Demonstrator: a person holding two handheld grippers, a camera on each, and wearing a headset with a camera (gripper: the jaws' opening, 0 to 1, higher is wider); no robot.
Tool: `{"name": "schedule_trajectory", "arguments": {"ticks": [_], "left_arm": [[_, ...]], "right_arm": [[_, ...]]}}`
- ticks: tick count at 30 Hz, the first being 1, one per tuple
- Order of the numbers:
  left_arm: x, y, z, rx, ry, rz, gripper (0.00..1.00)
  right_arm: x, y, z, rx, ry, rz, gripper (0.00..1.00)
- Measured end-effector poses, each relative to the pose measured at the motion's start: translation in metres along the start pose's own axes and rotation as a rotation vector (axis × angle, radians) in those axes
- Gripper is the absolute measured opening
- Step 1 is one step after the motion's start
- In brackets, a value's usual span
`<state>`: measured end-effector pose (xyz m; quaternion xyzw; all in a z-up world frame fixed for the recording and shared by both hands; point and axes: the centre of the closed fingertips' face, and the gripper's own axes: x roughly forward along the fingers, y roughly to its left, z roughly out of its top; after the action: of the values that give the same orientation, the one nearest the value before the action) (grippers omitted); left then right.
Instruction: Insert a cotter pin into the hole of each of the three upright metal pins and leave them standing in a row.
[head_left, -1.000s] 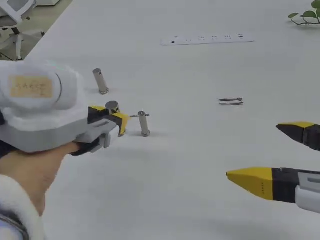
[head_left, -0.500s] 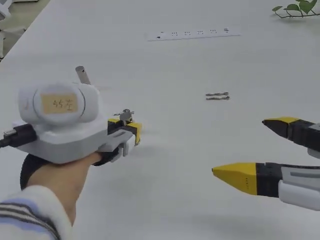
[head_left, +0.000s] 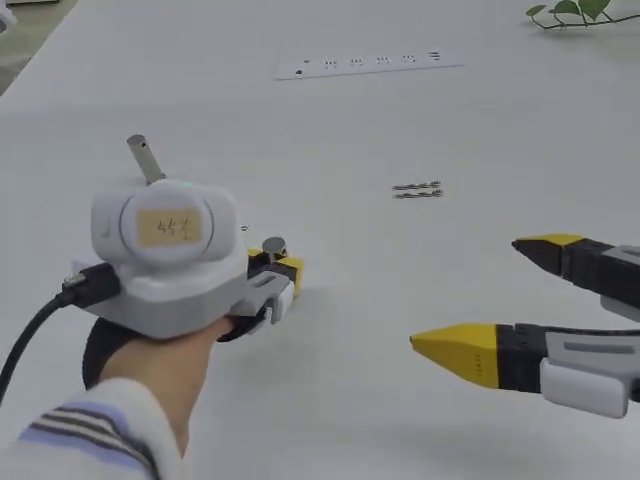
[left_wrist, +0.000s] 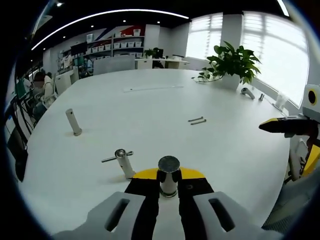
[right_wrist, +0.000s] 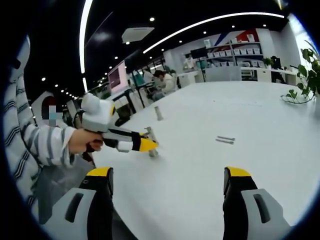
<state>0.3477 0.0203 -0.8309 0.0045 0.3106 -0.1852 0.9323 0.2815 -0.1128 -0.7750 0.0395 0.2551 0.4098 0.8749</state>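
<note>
My left gripper (head_left: 281, 276) is shut on a plain metal pin (head_left: 273, 246), held upright between its yellow-tipped jaws (left_wrist: 168, 176). Just left of it in the left gripper view stands a pin with a cotter pin through its hole (left_wrist: 122, 162). A third, bare pin (head_left: 146, 160) stands farther back left (left_wrist: 73, 121). Two loose cotter pins (head_left: 417, 189) lie side by side mid-table (left_wrist: 196, 120). My right gripper (head_left: 465, 296) hovers open at the right with nothing between its fingers (right_wrist: 168, 174). Whether the held pin touches the table is unclear.
A white power strip (head_left: 370, 65) lies at the far side of the white table (head_left: 350, 400). Plant leaves (head_left: 570, 12) reach in at the far right corner. A person's hand and striped sleeve (head_left: 150, 400) hold the left gripper.
The left gripper has carried its pin to the right, past the pin that has the cotter pin; its body now hides that pin in the head view. The right gripper stays open.
</note>
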Motion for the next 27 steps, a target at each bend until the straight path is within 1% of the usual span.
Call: {"name": "schedule_trajectory", "arguments": {"ticks": [4, 7, 9, 11, 12, 14, 17, 19, 21, 23, 24, 25, 27], "left_arm": [[0.002, 0.001, -0.001, 0.002, 0.0, 0.015, 0.11], [0.003, -0.001, -0.004, -0.013, -0.007, 0.007, 0.11], [0.005, -0.001, -0.005, -0.002, -0.011, 0.006, 0.11], [0.006, -0.001, -0.007, 0.005, -0.005, 0.008, 0.11], [0.006, -0.001, -0.005, 0.001, -0.013, 0.008, 0.11], [0.006, -0.001, -0.006, 0.0, -0.013, 0.008, 0.11], [0.007, -0.001, -0.005, 0.017, -0.021, 0.006, 0.11], [0.006, -0.001, -0.006, 0.013, -0.023, 0.004, 0.12], [0.005, -0.001, -0.007, -0.017, -0.025, 0.004, 0.12], [0.004, 0.0, -0.007, -0.019, -0.029, 0.002, 0.12], [0.003, -0.001, -0.008, -0.001, -0.022, 0.004, 0.12], [0.002, -0.002, -0.009, 0.054, -0.015, 0.002, 0.12], [0.001, -0.004, -0.01, 0.054, -0.019, 0.001, 0.12]], "right_arm": [[0.0, 0.0, -0.001, -0.004, 0.008, 0.001, 0.92], [0.0, 0.001, -0.003, -0.011, 0.019, 0.011, 0.92], [0.0, 0.003, -0.005, -0.014, 0.028, 0.018, 0.92], [0.001, 0.003, -0.007, -0.015, 0.034, 0.019, 0.92], [0.001, 0.004, -0.007, -0.017, 0.036, 0.023, 0.92], [0.002, 0.006, -0.008, -0.018, 0.038, 0.027, 0.92], [0.002, 0.007, -0.009, -0.018, 0.04, 0.031, 0.92], [0.003, 0.008, -0.01, -0.018, 0.043, 0.032, 0.92], [0.003, 0.008, -0.01, -0.02, 0.045, 0.032, 0.92], [0.003, 0.008, -0.011, -0.02, 0.046, 0.034, 0.92], [0.004, 0.009, -0.011, -0.02, 0.046, 0.034, 0.92], [0.004, 0.009, -0.011, -0.02, 0.046, 0.033, 0.92], [0.004, 0.009, -0.012, -0.017, 0.047, 0.035, 0.92]]}}
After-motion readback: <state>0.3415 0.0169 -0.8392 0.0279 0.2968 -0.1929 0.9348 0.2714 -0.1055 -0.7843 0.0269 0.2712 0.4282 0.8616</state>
